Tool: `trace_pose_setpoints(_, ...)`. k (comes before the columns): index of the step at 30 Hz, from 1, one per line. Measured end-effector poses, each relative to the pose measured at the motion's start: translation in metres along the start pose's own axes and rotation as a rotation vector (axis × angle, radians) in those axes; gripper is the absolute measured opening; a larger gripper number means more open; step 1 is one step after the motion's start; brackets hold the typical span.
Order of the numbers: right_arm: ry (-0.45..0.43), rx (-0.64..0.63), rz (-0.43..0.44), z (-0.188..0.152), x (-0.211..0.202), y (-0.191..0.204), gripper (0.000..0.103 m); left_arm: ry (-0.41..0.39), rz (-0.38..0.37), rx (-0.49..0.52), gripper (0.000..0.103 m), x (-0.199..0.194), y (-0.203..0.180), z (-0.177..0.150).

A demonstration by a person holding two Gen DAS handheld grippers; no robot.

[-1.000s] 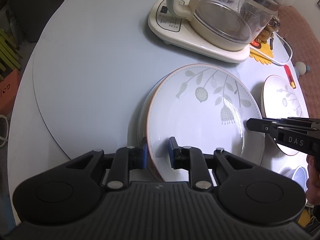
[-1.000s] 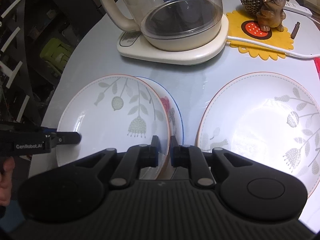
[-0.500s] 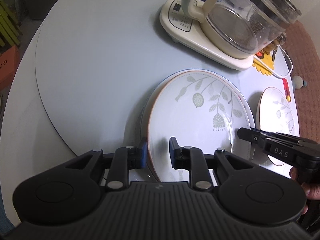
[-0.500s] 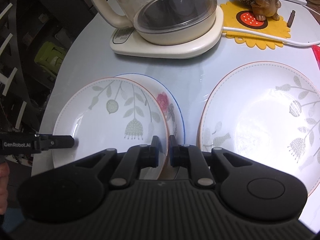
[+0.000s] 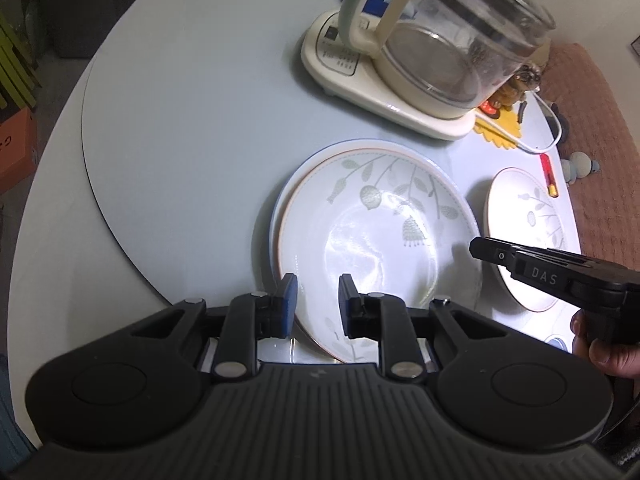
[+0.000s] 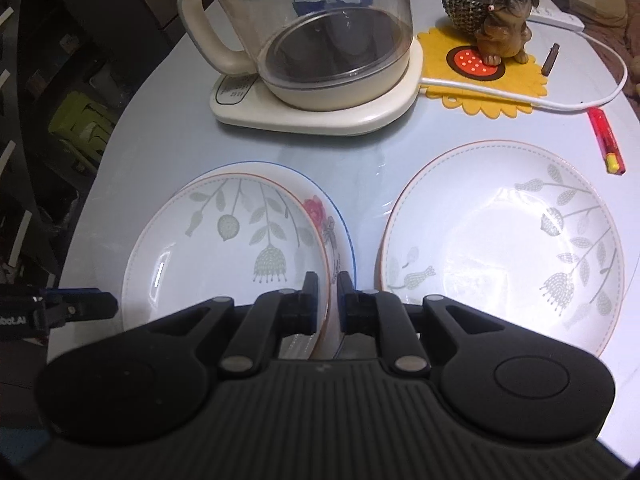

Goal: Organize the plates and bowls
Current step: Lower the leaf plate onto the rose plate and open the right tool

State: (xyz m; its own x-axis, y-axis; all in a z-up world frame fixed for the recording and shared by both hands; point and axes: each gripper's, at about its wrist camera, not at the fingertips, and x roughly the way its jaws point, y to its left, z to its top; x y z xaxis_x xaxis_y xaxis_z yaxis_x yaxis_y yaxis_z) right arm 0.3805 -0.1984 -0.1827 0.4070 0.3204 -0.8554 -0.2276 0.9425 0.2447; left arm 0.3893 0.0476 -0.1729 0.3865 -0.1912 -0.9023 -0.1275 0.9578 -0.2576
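On desk point(image 5: 180, 128), in front of glass kettle point(image 6: 320, 40): leaf-patterned plate point(image 5: 372, 240) stacked on blue-rimmed rose plate point(image 6: 336, 224). Left gripper point(image 5: 314, 304) jaws parted, straddling leaf plate's near rim without contact. Right gripper point(image 6: 327, 300) jaws pinched on leaf plate's opposite rim. Second leaf-patterned plate point(image 6: 500, 240) just beside stack.

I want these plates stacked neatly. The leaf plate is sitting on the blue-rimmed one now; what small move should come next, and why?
Probably open the right gripper and back it off. The leaf plate already lies on the blue-rimmed plate, though offset toward the left gripper, whose fingers have parted around its rim, while the right one still pinches the other edge. Once released, the second leaf plate beside the stack could go on next.
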Motion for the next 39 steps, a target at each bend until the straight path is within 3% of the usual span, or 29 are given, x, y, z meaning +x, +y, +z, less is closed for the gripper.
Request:
trace_pose_setpoints(15, -0.169, 0.007, 0.002, -0.014, -0.098, 0.021, 0.013, -0.170, -0.008, 0.022, 0.024, -0.091, -0.017, -0.039)
trace_pose_setpoints(23, -0.266, 0.013, 0.015, -0.038, -0.158, 0.040, 0.013, -0.253, -0.017, 0.023, 0.024, -0.139, -0.022, -0.077)
trace_pose_setpoints(39, -0.344, -0.060, 0.058, -0.102, -0.234, 0.063, 0.013, -0.357, -0.011, 0.031, 0.024, -0.202, -0.044, -0.151)
